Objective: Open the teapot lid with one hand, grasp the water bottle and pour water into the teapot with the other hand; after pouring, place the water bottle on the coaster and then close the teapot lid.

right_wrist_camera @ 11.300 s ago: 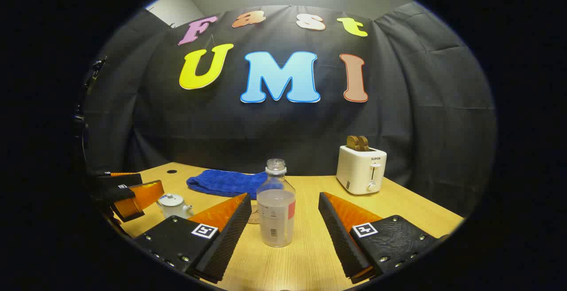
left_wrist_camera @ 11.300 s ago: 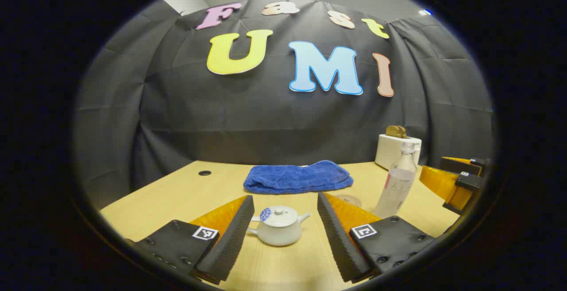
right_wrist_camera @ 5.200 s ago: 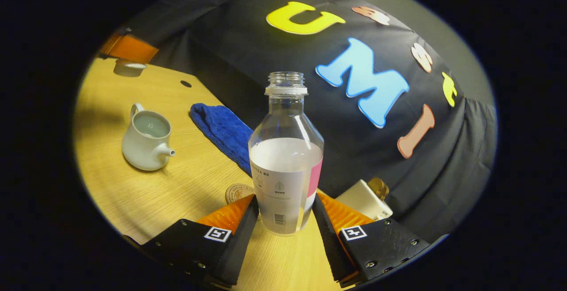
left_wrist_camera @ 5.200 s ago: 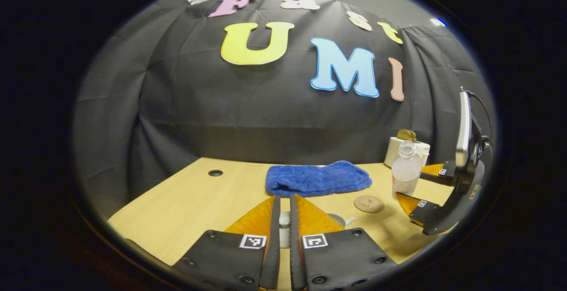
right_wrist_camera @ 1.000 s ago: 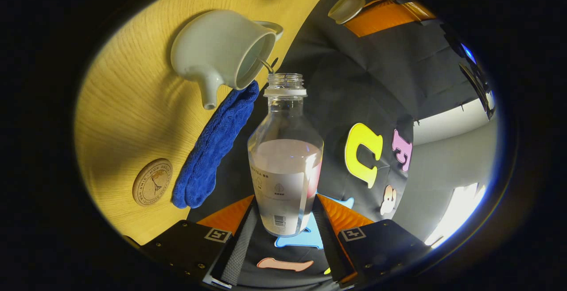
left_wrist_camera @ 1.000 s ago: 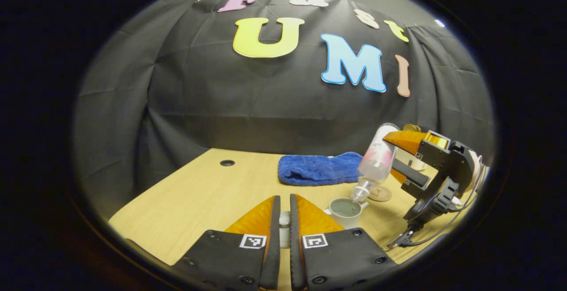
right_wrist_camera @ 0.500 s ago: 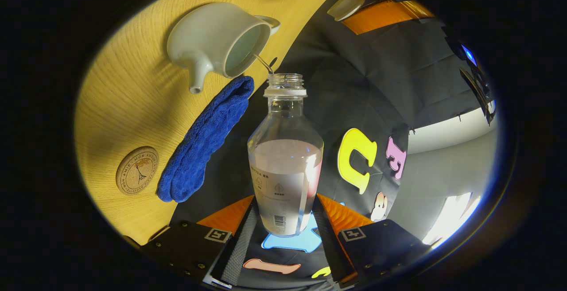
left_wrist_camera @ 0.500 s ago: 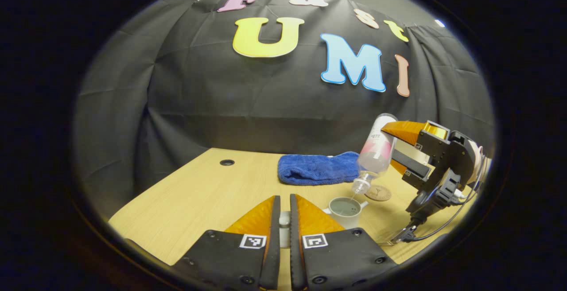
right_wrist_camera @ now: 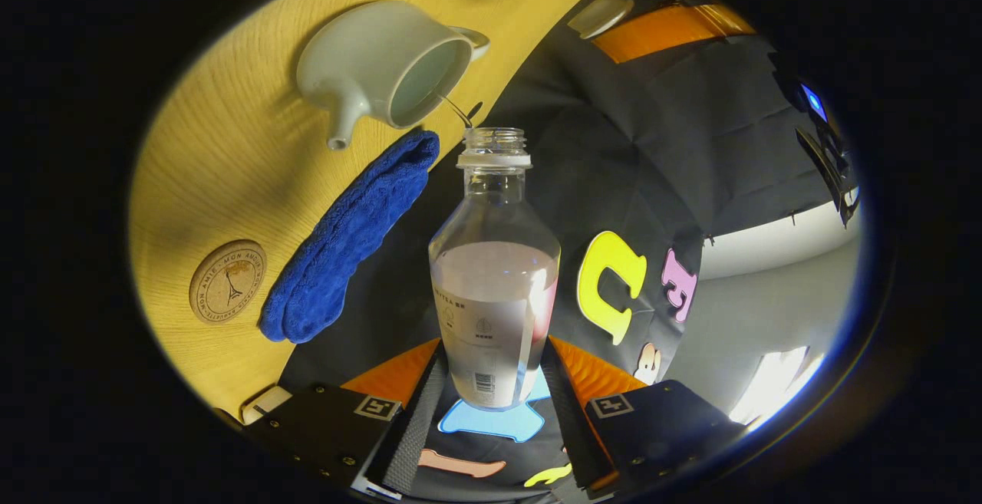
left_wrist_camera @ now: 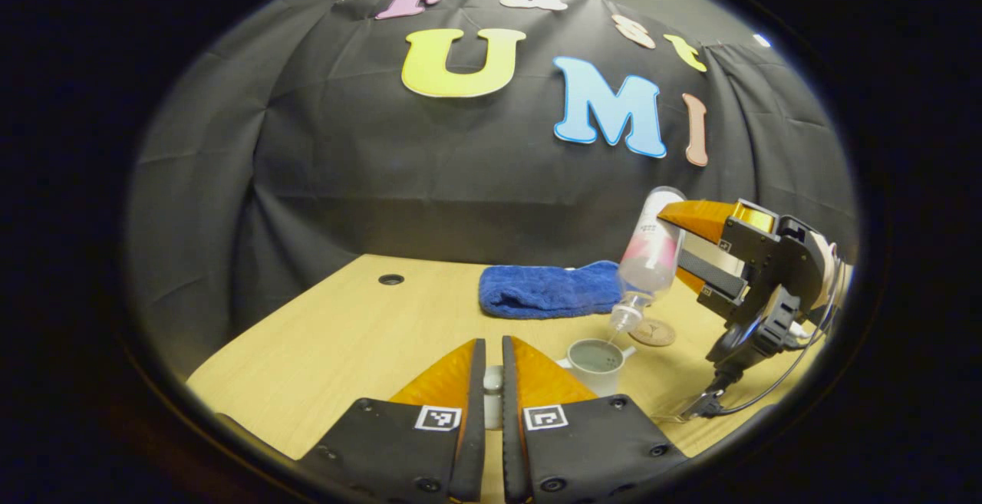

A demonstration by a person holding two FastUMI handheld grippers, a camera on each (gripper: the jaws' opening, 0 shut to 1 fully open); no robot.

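My right gripper point(right_wrist_camera: 491, 381) is shut on the clear water bottle point(right_wrist_camera: 495, 289), tipped mouth-down over the white teapot point(right_wrist_camera: 383, 67); a thin stream runs from its mouth into the open pot. In the left gripper view the same bottle point(left_wrist_camera: 650, 255) hangs tilted above the lidless teapot point(left_wrist_camera: 597, 362), with the right gripper point(left_wrist_camera: 694, 255) around it. My left gripper point(left_wrist_camera: 491, 389) is shut on the teapot lid point(left_wrist_camera: 492, 400), held to the left of the pot. That lid point(right_wrist_camera: 600, 14) also appears far off in the right gripper view. The round cork coaster point(right_wrist_camera: 228, 281) lies beside the pot.
A folded blue towel point(left_wrist_camera: 548, 298) lies behind the teapot near the wall. A small round hole point(left_wrist_camera: 390, 279) marks the wooden table point(left_wrist_camera: 353, 343) at the far left. A cable point(left_wrist_camera: 756, 393) trails from the right gripper over the table's right side.
The right gripper has risen slightly and tipped the bottle a little steeper; the stream keeps running into the pot. My left gripper has held still with the lid.
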